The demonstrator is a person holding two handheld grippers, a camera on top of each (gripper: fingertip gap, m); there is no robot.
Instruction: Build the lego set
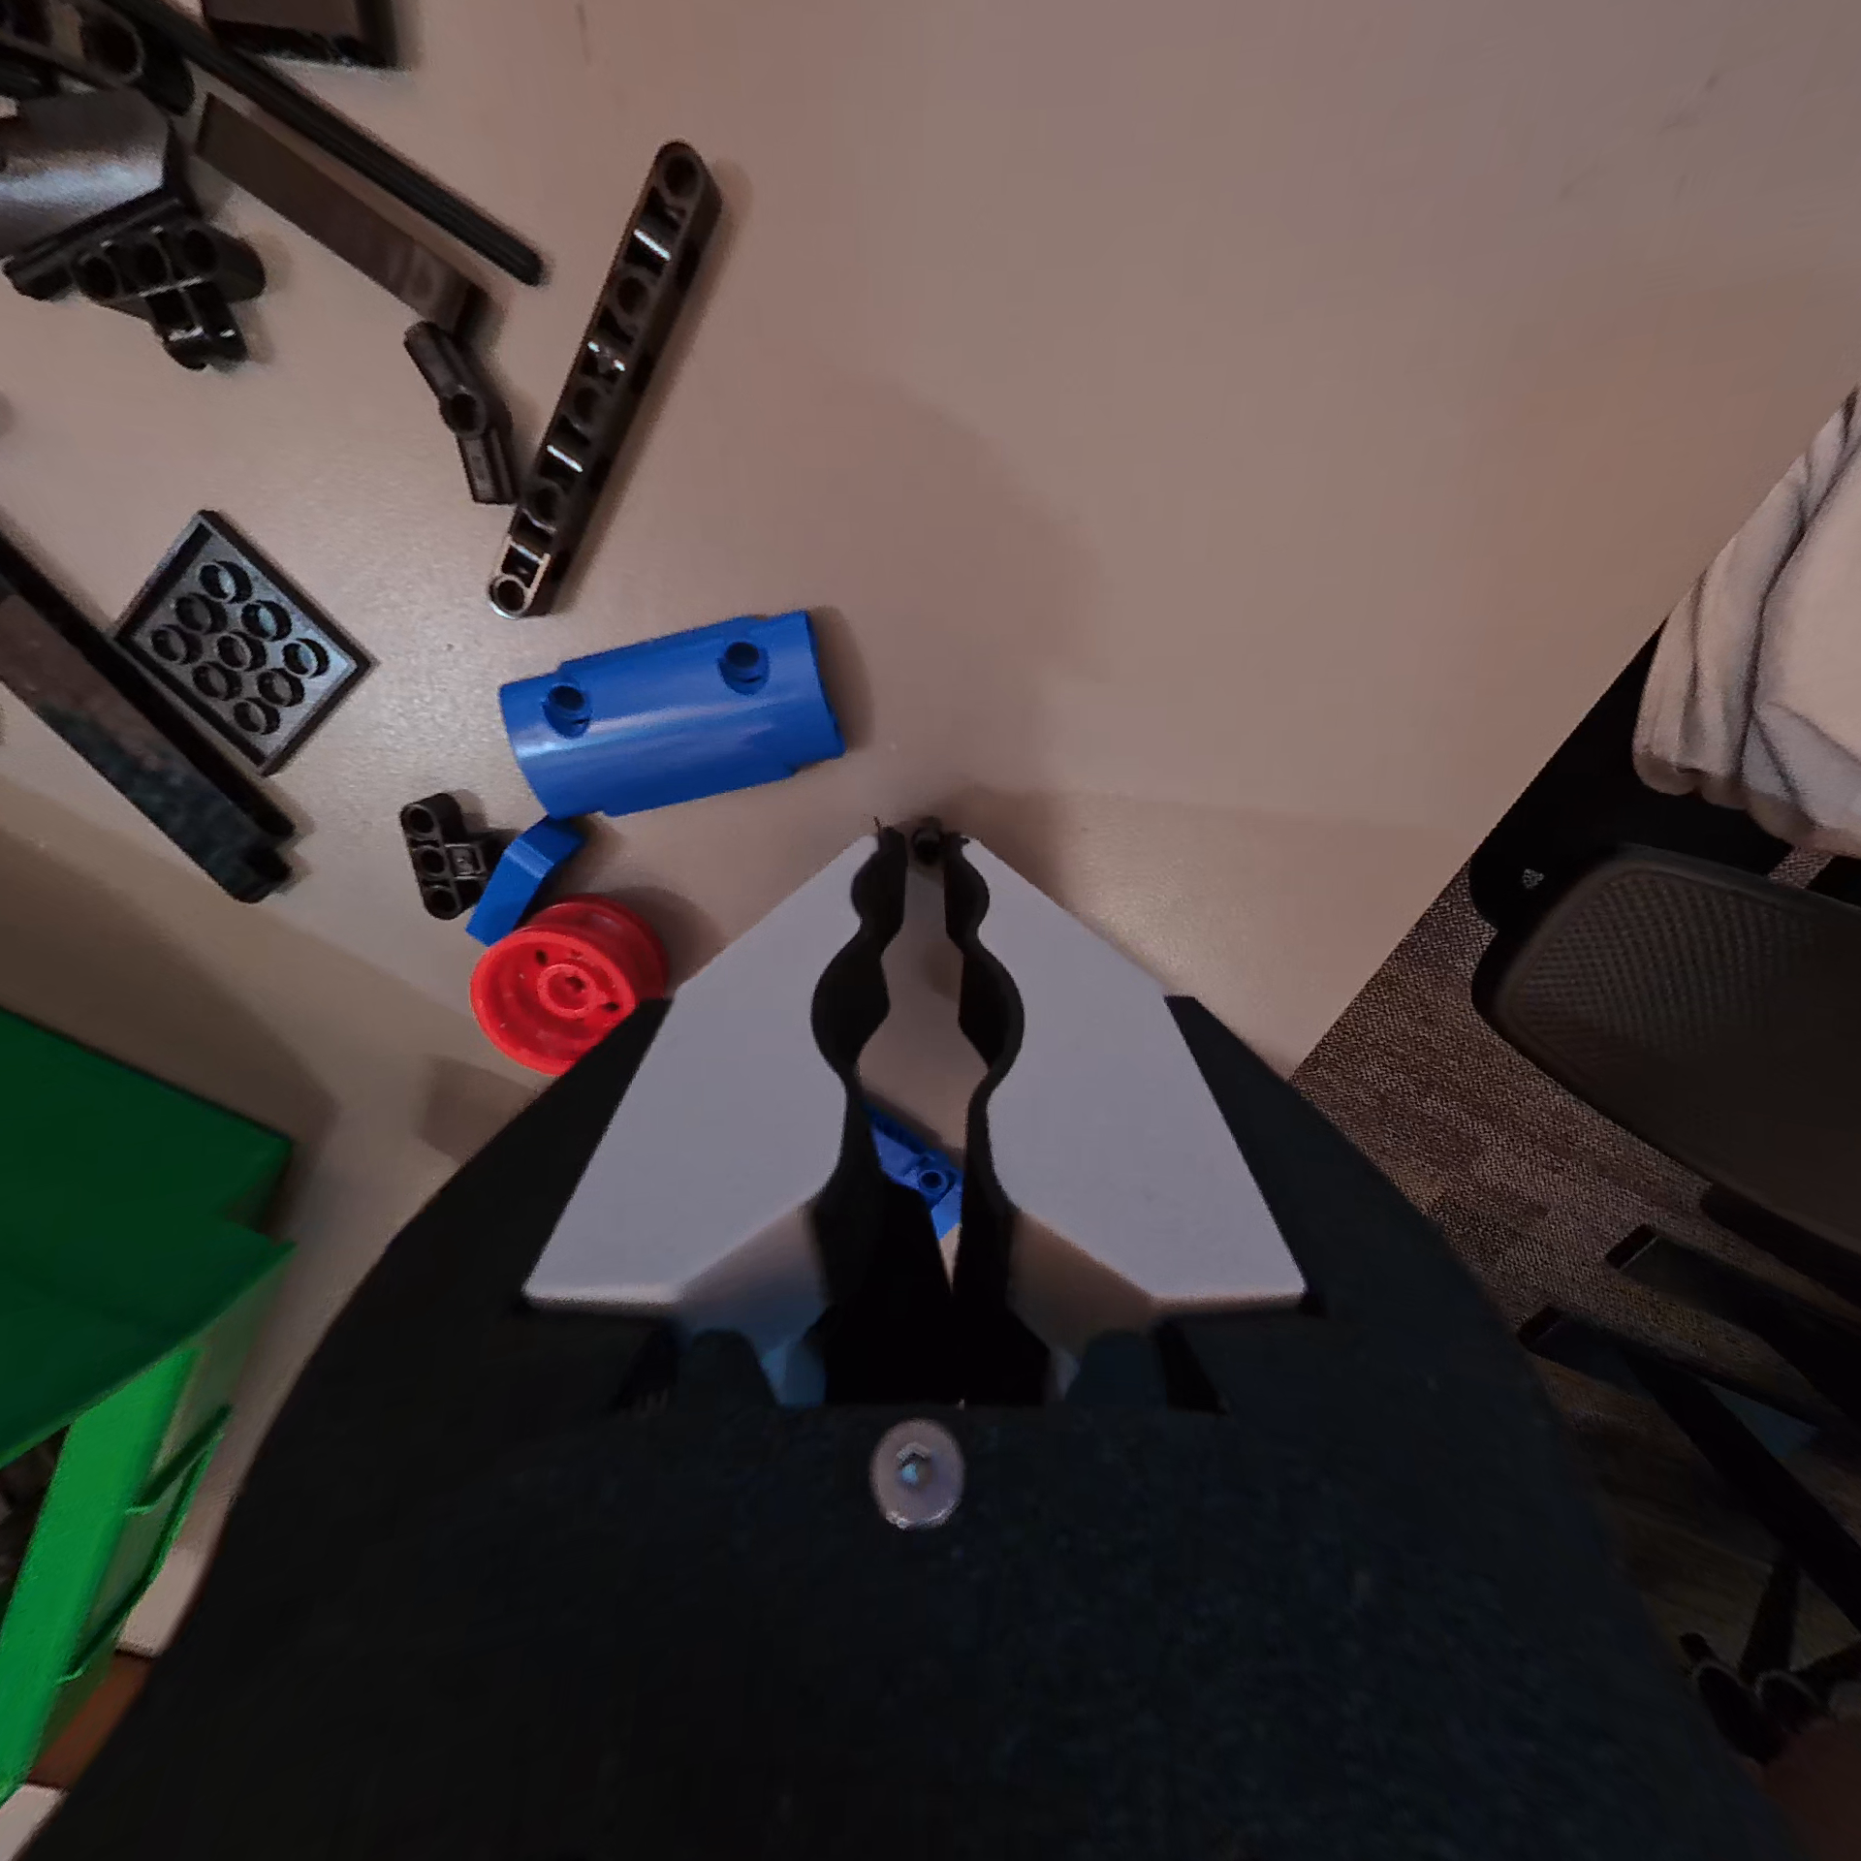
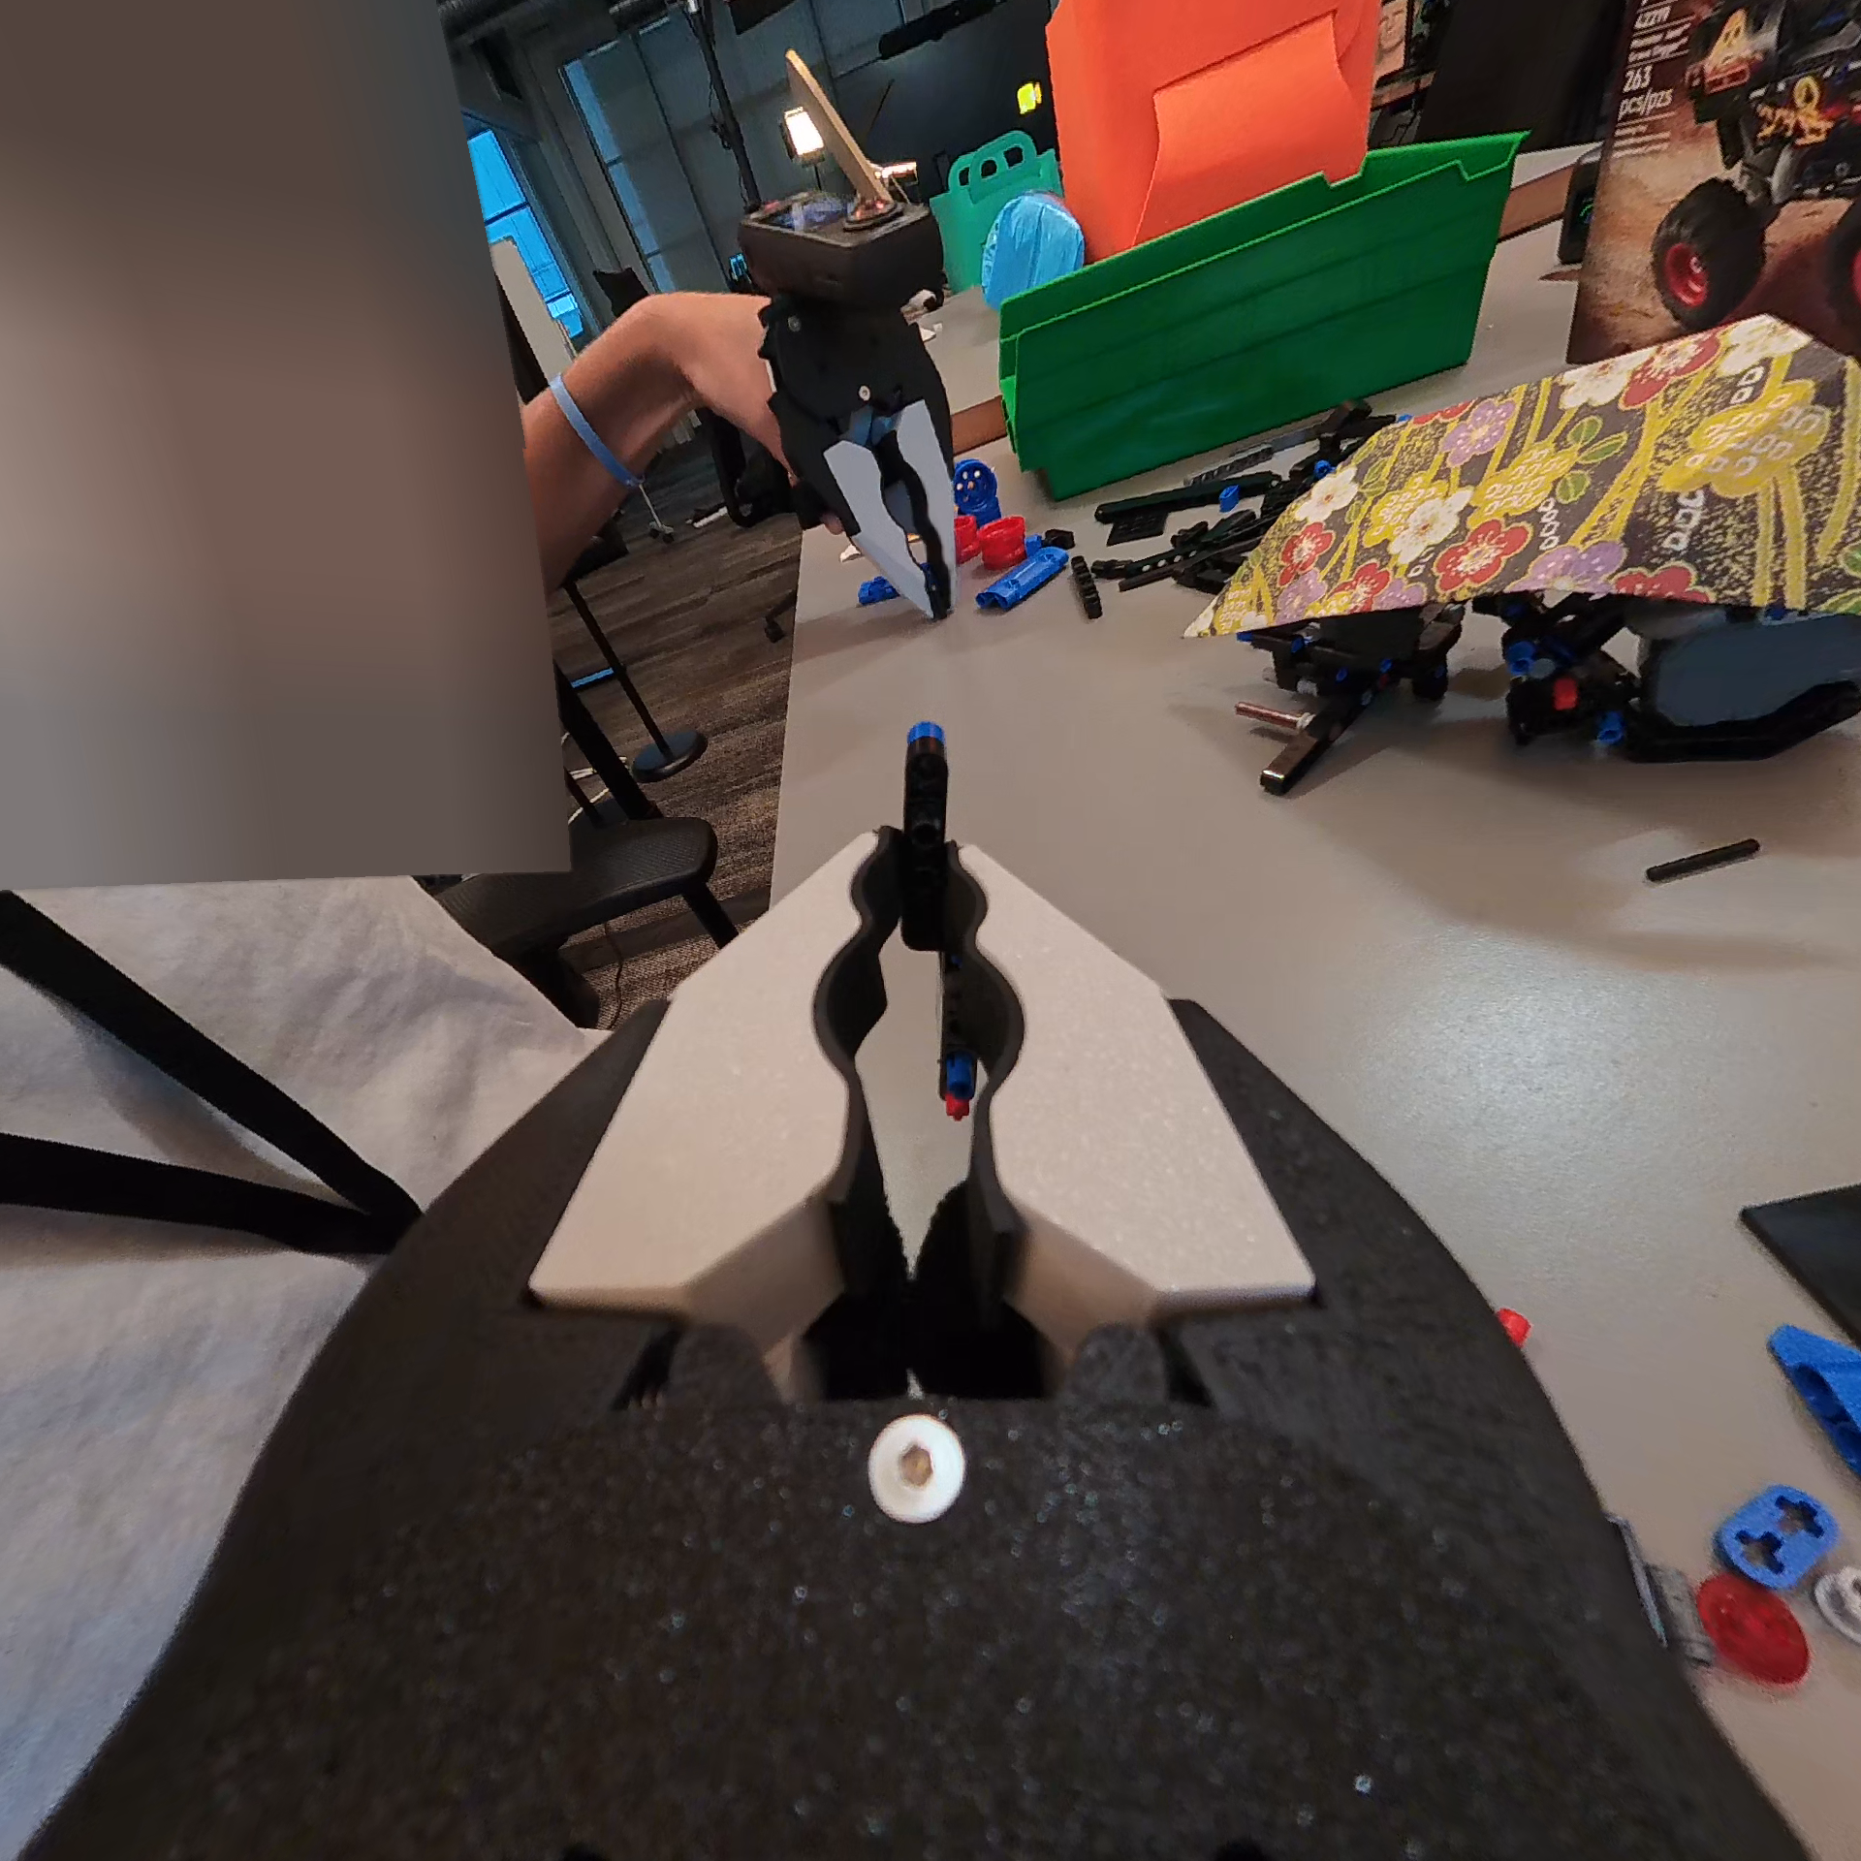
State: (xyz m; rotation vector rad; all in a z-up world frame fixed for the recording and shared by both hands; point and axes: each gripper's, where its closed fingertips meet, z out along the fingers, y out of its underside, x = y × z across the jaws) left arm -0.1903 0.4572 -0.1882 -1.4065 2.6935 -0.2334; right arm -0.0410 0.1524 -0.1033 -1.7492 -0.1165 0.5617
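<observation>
In the left wrist view my left gripper (image 1: pixel 921 844) points down at the tan table, shut on a small black pin (image 1: pixel 924 838) at its tips. A blue curved panel (image 1: pixel 675 710), a red wheel hub (image 1: pixel 564 982) and a long black beam (image 1: pixel 609 383) lie to its left. In the right wrist view my right gripper (image 2: pixel 921 856) is shut on a thin black beam assembly (image 2: pixel 924 806) with a blue pin on top and blue and red pins at its lower end. The left gripper (image 2: pixel 937 594) shows farther off, tips at the table. The partly built vehicle (image 2: pixel 1511 685) sits at the right.
A floral paper sheet (image 2: pixel 1561 483) covers part of the build. A green bin (image 2: pixel 1259 322), the set's box (image 2: pixel 1732 171) and an orange object (image 2: pixel 1208 111) stand behind. A black axle (image 2: pixel 1702 861) and loose blue (image 2: pixel 1772 1536) and red pieces (image 2: pixel 1752 1631) lie right. Table edge and chair (image 1: pixel 1662 1007) are close. About 35 centimetres separates my left fingertips from my right. The red wheel hub (image 1: pixel 564 982) sits 7 centimetres or so from the ends of my left fingers.
</observation>
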